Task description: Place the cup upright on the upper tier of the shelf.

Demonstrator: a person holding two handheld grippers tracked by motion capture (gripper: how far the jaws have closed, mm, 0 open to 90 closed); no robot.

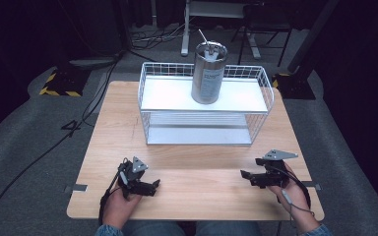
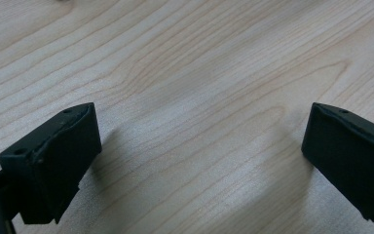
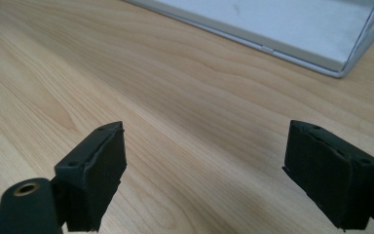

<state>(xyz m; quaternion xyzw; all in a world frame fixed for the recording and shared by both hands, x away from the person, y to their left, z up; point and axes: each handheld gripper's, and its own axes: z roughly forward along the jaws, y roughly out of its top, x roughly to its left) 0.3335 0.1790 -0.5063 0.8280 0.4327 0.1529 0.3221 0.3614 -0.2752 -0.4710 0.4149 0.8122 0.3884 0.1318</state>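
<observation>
A tall metal canister [image 1: 208, 73] stands upright on the top shelf of a white wire rack [image 1: 146, 110], roughly at the middle of that shelf and toward its far edge, with a thin rod or straw sticking up from its lid. The rack sits on the far half of the wooden table [image 1: 103, 132]; its lower shelf looks bare.

Both tools rest low over the near part of the table, well short of the rack's front edge. The left tool [image 1: 153, 186] lies in front of the rack's left corner and well apart from it, and in the left gripper view its jaws stand wide with bare wood between them. The right tool [image 1: 246, 177] lies in front of the rack's right corner, also well apart, and its jaws are likewise wide and hold nothing; the right gripper view looks along the table to the rack's lower shelf [image 3: 282, 24].

The hands seem parked at a ready position, jaws spread so either can close around the canister, which is the thing nearest to reach for. Being tall and on a raised shelf, it would likely tip if nudged high.
</observation>
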